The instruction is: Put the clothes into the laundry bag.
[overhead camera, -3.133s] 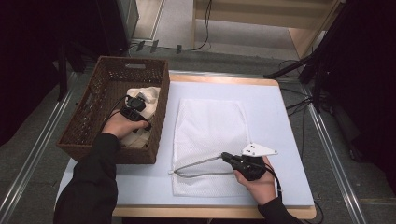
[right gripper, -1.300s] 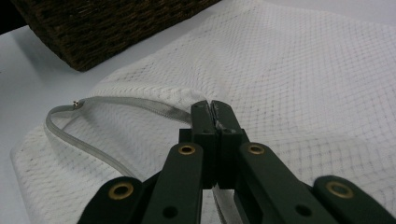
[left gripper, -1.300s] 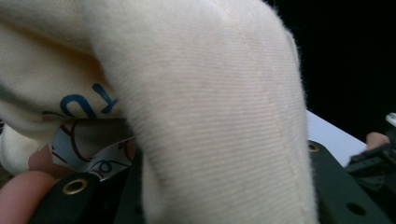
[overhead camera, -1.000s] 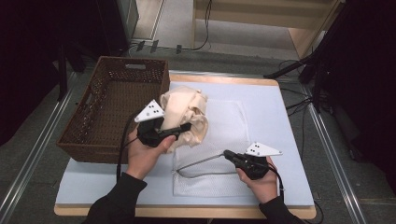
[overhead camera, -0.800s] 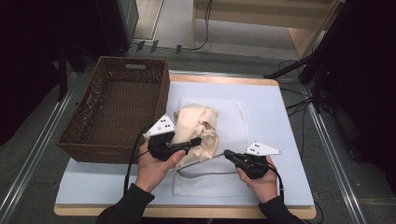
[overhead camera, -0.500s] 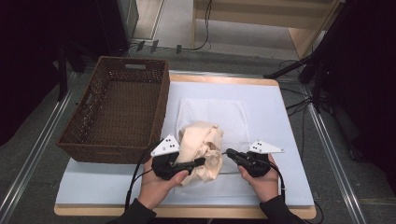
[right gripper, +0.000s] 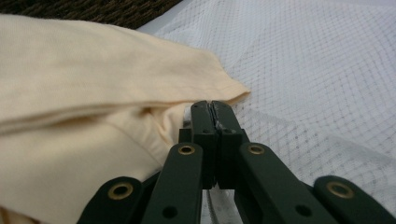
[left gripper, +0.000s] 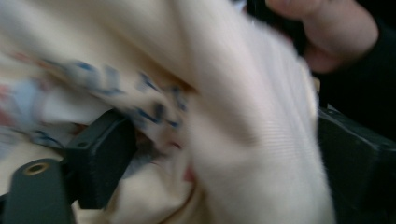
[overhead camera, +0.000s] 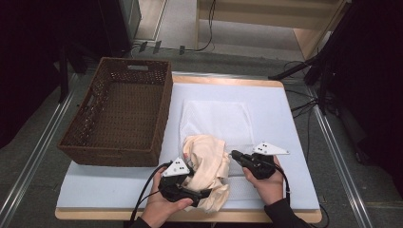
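A: High view first. Where is the cream garment [overhead camera: 207, 166]?

B: Lower centre of the frame, bunched on the near end of the white mesh bag [overhead camera: 218, 118], which lies flat on the pale blue table [overhead camera: 285, 123]. The brown wicker basket [overhead camera: 121, 111] stands at the left.

A: And the 2 grippers?

B: The left gripper [overhead camera: 202, 194] is at the bottom centre, its tips against the near edge of the garment. The right gripper [overhead camera: 234, 155] sits right of the garment, with its tips at the edge of the cloth where it meets the mesh.

A: Left gripper view?

B: Blurred. The garment [left gripper: 224, 107] takes up most of the frame, with a blue print at centre left. The 2 black jaws stand far apart at the lower left and the right edge; they have just been opening, with cloth lying loose between them. A hand [left gripper: 322, 32] shows at the upper right.

A: Right gripper view?

B: The right gripper [right gripper: 212, 108] has its 2 jaws pressed together at the centre of the frame, pinching a thin white bit of the mesh bag [right gripper: 327, 74] at the tips. The garment [right gripper: 93, 93] fills the left half, and the bag spreads over the right. A strip of the basket [right gripper: 93, 9] crosses the top left.
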Action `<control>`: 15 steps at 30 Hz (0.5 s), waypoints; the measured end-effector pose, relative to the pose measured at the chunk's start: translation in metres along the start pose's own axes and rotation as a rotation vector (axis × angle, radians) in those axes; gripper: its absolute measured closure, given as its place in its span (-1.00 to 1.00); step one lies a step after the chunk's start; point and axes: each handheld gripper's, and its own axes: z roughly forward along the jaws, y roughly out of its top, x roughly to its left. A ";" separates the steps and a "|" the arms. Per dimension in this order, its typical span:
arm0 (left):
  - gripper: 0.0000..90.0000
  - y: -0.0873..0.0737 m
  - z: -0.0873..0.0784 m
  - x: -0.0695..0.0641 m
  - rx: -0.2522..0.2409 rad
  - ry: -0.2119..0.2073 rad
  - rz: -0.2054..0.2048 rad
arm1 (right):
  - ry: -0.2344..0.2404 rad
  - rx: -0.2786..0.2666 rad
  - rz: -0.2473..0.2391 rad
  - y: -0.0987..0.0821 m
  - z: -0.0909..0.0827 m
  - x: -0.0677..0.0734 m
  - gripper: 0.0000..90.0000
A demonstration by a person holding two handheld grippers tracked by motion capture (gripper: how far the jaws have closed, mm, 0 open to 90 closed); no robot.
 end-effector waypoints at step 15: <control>0.29 0.033 0.052 0.001 0.128 0.071 -0.023 | 0.018 0.001 -0.015 0.001 -0.001 0.004 1.00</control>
